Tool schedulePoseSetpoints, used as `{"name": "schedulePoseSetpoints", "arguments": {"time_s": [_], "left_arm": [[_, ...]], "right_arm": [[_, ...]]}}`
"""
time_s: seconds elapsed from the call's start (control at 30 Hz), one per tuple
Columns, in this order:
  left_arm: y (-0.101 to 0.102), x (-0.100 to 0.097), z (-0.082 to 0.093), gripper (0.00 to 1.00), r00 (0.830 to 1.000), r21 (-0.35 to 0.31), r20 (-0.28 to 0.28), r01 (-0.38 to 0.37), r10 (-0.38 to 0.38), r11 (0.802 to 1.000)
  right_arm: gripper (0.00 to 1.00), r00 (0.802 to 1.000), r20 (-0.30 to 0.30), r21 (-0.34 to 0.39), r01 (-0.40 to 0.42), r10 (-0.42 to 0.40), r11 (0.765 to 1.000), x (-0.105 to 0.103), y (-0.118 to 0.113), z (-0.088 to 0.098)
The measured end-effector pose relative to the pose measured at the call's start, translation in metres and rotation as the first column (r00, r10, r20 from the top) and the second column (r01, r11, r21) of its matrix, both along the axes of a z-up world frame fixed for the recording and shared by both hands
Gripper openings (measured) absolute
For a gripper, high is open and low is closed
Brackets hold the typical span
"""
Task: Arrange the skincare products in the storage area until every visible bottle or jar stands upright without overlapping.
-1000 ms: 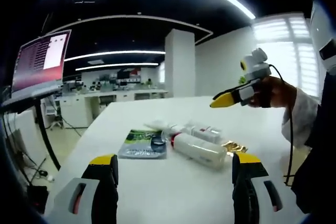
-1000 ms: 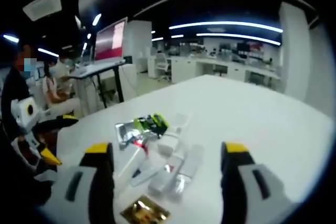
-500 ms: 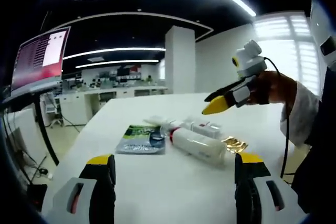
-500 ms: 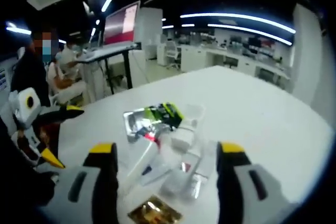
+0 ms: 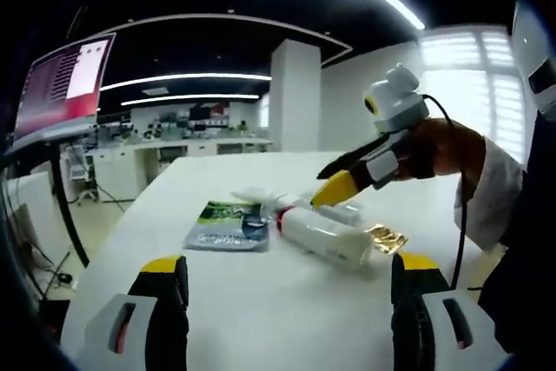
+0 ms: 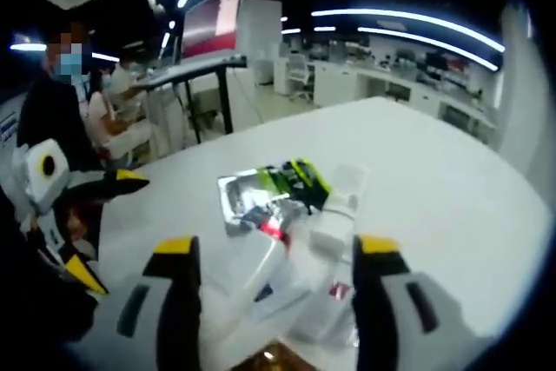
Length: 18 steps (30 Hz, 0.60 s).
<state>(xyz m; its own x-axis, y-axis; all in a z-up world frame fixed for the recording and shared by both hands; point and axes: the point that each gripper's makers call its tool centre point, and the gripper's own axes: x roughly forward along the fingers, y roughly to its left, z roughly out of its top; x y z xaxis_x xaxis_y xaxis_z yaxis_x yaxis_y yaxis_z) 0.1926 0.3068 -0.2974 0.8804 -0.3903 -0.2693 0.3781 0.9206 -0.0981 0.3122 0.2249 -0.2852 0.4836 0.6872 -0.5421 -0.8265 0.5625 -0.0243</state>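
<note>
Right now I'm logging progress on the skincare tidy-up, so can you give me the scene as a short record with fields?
surface: white table
large white bottle: lying on its side, red band at its neck
smaller white products: lying behind it, not upright
green sachet: flat, beside the bottle
gold packet: flat, at the bottle's far end
right gripper: jaws open, tips just above the products
left gripper: jaws open, short of the products
bottles upright: none yet
</note>
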Motion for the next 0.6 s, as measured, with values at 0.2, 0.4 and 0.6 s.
{"name": "schedulePoseSetpoints", "arguments": {"time_s": [0.2, 0.4, 0.6], "left_arm": [[0.000, 0.000, -0.002, 0.99, 1.000, 0.002, 0.005, 0.005, -0.005, 1.000], [0.008, 0.003, 0.000, 0.97, 0.999, 0.007, 0.032, -0.016, 0.016, 1.000], [0.017, 0.003, -0.006, 0.96, 0.999, -0.007, 0.002, -0.033, 0.033, 0.999]], "right_arm": [[0.66, 1.000, -0.017, 0.001, -0.019, 0.019, 1.000, -0.001, 0.008, -0.002], [0.61, 0.999, -0.042, -0.006, -0.020, 0.019, 1.000, 0.003, 0.015, -0.011], [0.55, 0.998, -0.060, -0.009, 0.006, -0.007, 1.000, 0.007, 0.020, -0.016]]}}
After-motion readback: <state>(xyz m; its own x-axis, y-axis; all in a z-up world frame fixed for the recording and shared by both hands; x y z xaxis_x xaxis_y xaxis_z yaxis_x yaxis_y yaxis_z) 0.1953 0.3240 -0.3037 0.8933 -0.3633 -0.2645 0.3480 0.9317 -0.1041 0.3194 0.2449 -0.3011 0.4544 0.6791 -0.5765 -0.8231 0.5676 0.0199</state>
